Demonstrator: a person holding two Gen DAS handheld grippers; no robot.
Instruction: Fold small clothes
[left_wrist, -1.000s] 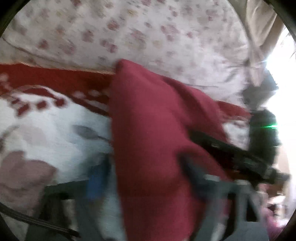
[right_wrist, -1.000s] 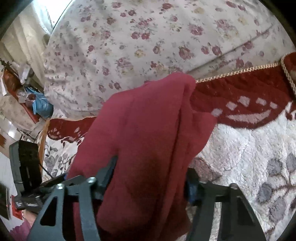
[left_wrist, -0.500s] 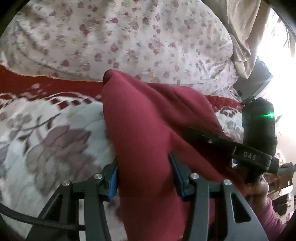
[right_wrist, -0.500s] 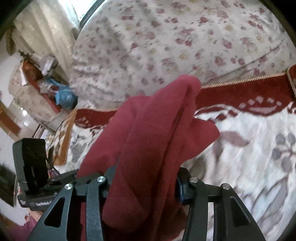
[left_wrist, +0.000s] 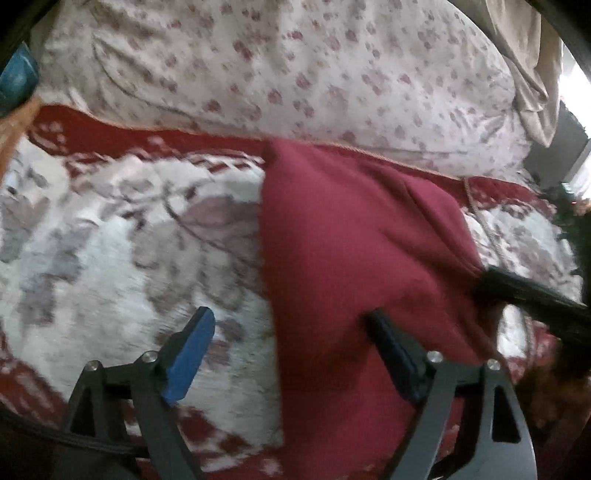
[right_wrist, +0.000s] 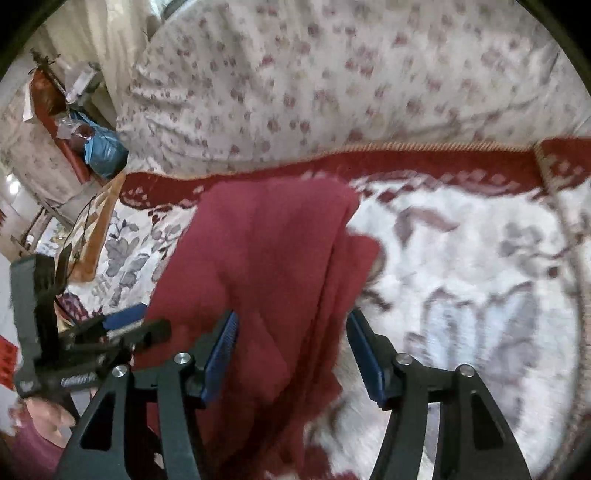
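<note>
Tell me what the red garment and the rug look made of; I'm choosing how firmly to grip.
The red garment looks like soft matte knit or fleece: it drapes in thick rounded folds with no sheen. The rug looks like deep plush pile, fuzzy and light-catching, with a woven red border. Blur leaves the exact fibres open.

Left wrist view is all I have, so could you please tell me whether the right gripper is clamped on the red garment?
Observer: No. The right gripper has just been opening its jaws. The red garment lies between its blue pads, unpinched.
Operator: Is the cloth flat there?
Observer: No, it bunches in lengthwise folds, with its far end draped on the rug.
Operator: Can you see the left gripper from that side?
Observer: Yes. The left gripper is at the left edge, with a pink sleeve below it.
</note>
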